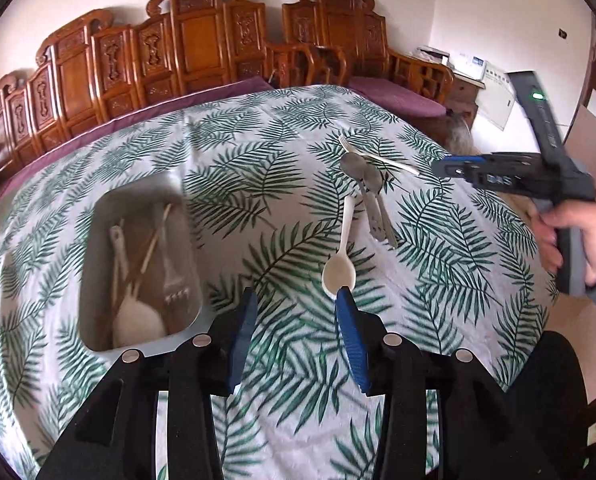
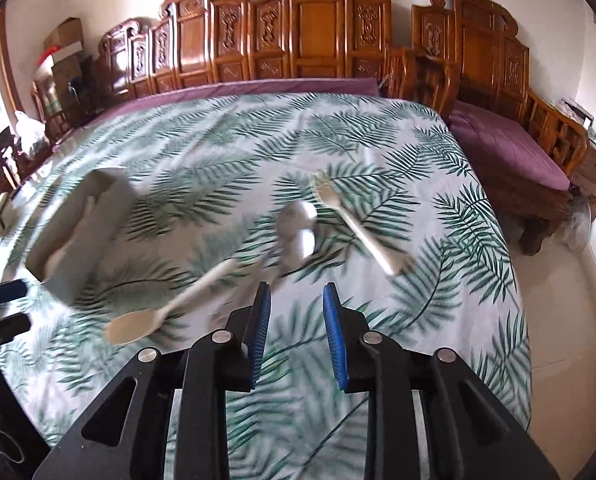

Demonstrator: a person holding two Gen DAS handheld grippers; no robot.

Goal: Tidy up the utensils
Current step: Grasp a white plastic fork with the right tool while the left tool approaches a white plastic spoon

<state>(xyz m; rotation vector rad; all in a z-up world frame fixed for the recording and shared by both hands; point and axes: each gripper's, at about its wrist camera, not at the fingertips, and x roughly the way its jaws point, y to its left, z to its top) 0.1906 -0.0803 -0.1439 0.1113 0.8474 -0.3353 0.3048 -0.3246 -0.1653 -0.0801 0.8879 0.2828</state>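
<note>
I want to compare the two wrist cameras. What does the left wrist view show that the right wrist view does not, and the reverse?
Only the left wrist view shows the inside of the tray, with white and wooden utensils lying in it, and the right gripper held in a hand.

Only the right wrist view shows the boxes stacked at far left and the whole purple seat cushion.

Both show the white spoon, the two metal spoons, the white fork and the leaf-print cloth. Both grippers are open and empty.
</note>
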